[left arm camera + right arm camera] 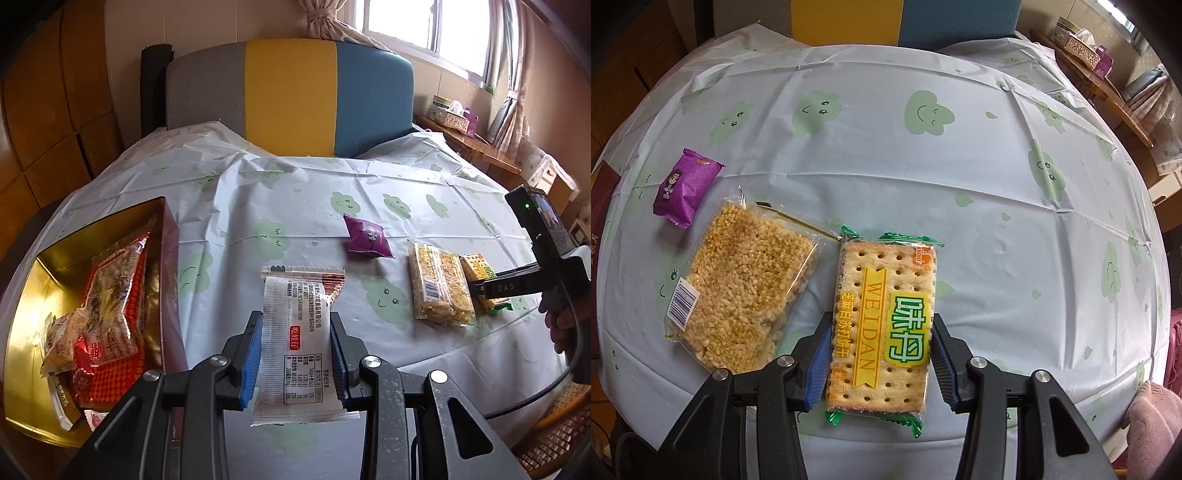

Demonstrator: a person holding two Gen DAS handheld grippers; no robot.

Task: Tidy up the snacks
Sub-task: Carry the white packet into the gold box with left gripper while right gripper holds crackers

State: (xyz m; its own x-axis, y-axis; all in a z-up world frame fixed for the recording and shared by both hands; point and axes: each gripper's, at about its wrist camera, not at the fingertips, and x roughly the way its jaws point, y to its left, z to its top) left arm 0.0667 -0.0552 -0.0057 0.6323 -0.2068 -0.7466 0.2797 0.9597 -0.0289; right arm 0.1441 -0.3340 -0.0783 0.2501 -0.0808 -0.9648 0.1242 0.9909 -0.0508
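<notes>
White wrapper (295, 343) gripped in left jaws, cracker pack (882, 317) between right jaws, rice bar (742, 288) just beside.

L tool (297, 354) angled down, blue pads clamped on both sides of white packet (295, 350), lifted off the surface. R tool (881, 363) points steeply down, pads astride cracker pack (882, 325), gripping its sides.

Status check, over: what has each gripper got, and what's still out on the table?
Left gripper shut on white snack packet, lifted beside gold tin. Right gripper astride cracker pack. Purple packet, rice bar still out.
</notes>
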